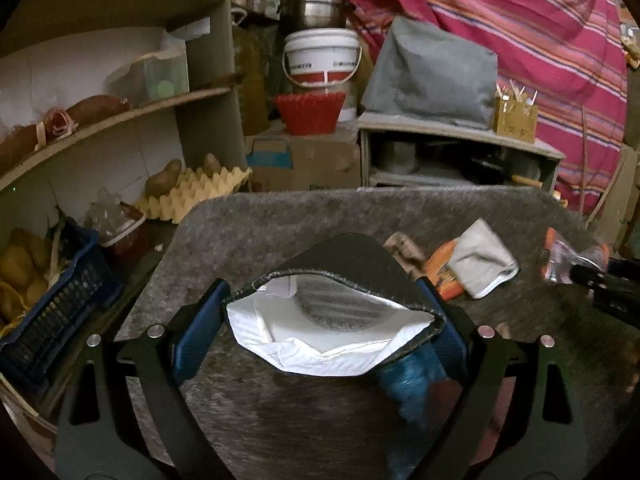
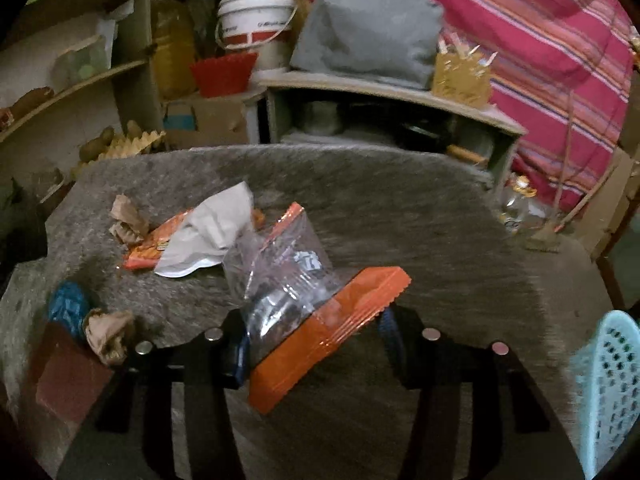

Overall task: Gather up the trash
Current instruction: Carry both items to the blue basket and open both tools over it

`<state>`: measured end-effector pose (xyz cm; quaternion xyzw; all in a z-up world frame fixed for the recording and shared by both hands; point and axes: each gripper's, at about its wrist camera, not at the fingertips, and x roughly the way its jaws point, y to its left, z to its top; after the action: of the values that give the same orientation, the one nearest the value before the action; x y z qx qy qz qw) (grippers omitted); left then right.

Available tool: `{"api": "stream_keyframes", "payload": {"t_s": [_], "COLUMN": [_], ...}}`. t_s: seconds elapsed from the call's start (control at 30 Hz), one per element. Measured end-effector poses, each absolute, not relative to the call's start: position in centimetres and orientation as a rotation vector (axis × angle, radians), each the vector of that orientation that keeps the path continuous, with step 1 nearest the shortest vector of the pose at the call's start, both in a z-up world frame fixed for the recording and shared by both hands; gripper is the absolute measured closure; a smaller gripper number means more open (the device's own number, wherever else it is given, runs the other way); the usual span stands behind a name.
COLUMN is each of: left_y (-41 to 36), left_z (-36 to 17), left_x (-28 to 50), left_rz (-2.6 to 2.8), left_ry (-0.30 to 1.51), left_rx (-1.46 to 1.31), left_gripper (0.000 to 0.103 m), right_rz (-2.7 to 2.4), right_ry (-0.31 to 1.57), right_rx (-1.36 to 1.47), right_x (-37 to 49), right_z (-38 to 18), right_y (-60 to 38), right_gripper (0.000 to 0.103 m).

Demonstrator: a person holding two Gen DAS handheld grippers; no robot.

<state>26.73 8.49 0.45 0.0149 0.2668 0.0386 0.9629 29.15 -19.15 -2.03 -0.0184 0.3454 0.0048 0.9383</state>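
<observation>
Left gripper [image 1: 332,320]: black angular linkage arms showing, blue pads lining its fingers, round silver screws glinting at the joints.
Right gripper [image 2: 316,340]: wearing matching black arms, blue pads, silver screws.

The grey, fuzzy felt-covered table [image 2: 400,216] with rounded corners carries the litter. In the right wrist view, taking the table's middle as the clock centre, a crumpled grey-white cloth pouch [image 2: 208,236] lies at about ten o'clock, overlapping a flat orange snack wrapper [image 2: 150,248]. Just beyond them, also towards ten o'clock, sit torn brown paper scraps [image 2: 126,216]. At eight o'clock, near the table's edge, a crumpled blue plastic wrapper [image 2: 66,306] touches a crumpled brown paper wad [image 2: 108,334], beside a reddish-brown flat patch [image 2: 68,376] that I cannot identify.
</observation>
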Motion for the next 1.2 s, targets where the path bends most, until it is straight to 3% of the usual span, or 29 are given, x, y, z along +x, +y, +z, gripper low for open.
{"api": "stream_keyframes", "payload": {"t_s": [0.43, 0.87, 1.2], "left_y": [-4.1, -22.5, -32.7], "left_z": [3.6, 2.3, 1.2], "left_x": [23.7, 20.4, 19.9], "left_rz": [-0.093, -0.333, -0.452], "left_ry": [0.427, 0.444, 0.482], "left_rx": [0.075, 0.115, 0.143], "left_gripper": [0.014, 0.014, 0.014], "right_rz": [-0.146, -0.356, -0.405], "right_ry": [0.613, 0.601, 0.614], "right_rx": [0.078, 0.201, 0.232], "right_x": [22.0, 14.0, 11.4], "right_z": [1.8, 0.2, -2.2], "right_y": [-33.9, -48.6, -54.7], "right_gripper": [0.051, 0.051, 0.051]}}
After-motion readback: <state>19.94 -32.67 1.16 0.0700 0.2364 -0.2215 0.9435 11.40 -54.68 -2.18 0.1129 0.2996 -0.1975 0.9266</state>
